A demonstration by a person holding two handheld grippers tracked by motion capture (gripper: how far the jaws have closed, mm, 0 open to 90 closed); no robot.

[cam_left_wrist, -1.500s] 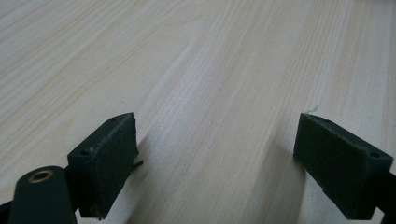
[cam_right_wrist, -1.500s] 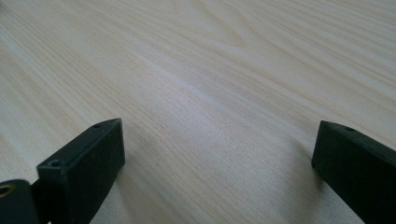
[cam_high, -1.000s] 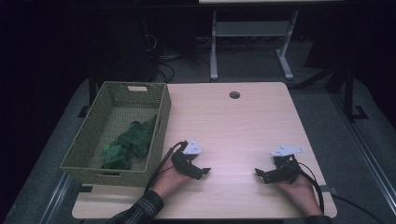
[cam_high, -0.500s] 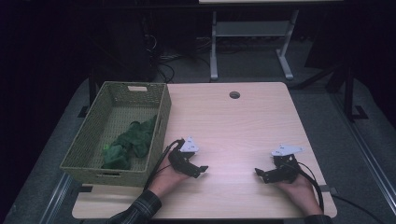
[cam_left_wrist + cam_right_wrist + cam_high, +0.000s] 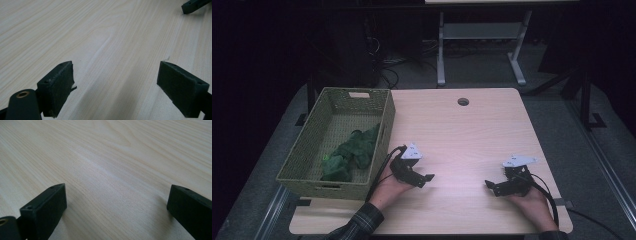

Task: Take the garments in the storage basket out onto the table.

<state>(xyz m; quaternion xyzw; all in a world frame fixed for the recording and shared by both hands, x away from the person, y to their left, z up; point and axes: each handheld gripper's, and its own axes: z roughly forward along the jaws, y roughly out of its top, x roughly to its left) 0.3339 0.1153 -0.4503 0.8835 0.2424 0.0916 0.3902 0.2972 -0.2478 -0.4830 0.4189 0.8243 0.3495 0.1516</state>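
Green cloth (image 5: 351,154) in basket (image 5: 307,140); both grippers wide, empty, on table (image 5: 462,135).

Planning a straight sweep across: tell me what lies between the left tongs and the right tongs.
Only bare wooden table lies between the left tongs and the right tongs in the high view. Both are open and hold nothing.

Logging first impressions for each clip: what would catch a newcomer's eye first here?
Probably the woven basket at the table's left edge, with a crumpled green cloth inside. Next, the two hand-held grippers near the front edge: the left gripper beside the basket, the right gripper opposite, both open over bare wood.
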